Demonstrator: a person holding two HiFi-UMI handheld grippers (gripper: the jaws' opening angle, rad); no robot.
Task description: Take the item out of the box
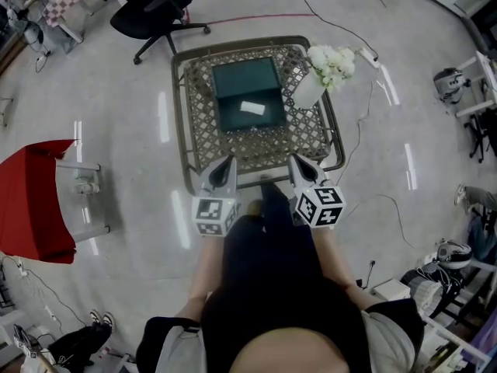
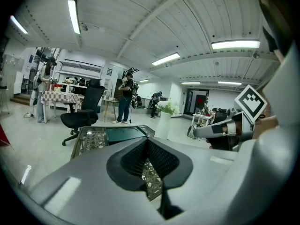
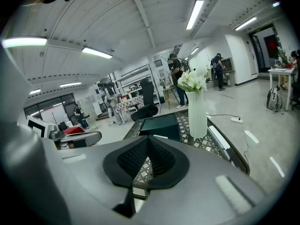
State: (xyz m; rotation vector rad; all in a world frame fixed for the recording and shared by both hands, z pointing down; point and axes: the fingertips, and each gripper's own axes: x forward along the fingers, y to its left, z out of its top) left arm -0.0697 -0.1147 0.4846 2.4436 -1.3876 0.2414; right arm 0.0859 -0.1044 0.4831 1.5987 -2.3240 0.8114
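A dark green box [image 1: 248,93] stands open on the lattice-topped table [image 1: 307,142], with a small white item [image 1: 251,107] lying inside it. Both grippers hover at the table's near edge, short of the box. My left gripper [image 1: 227,164] has its jaws together with nothing between them, and my right gripper [image 1: 296,162] is shut and empty too. In the left gripper view the box [image 2: 123,134] lies ahead of the closed left gripper [image 2: 147,143]. In the right gripper view the box [image 3: 161,125] sits beyond the closed right gripper [image 3: 149,142].
A white vase of white flowers [image 1: 320,74] stands on the table to the right of the box, and the vase [image 3: 197,116] shows in the right gripper view. A black office chair [image 1: 155,10] is beyond the table. A red-covered stand [image 1: 31,200] is at the left. Cables cross the floor on the right.
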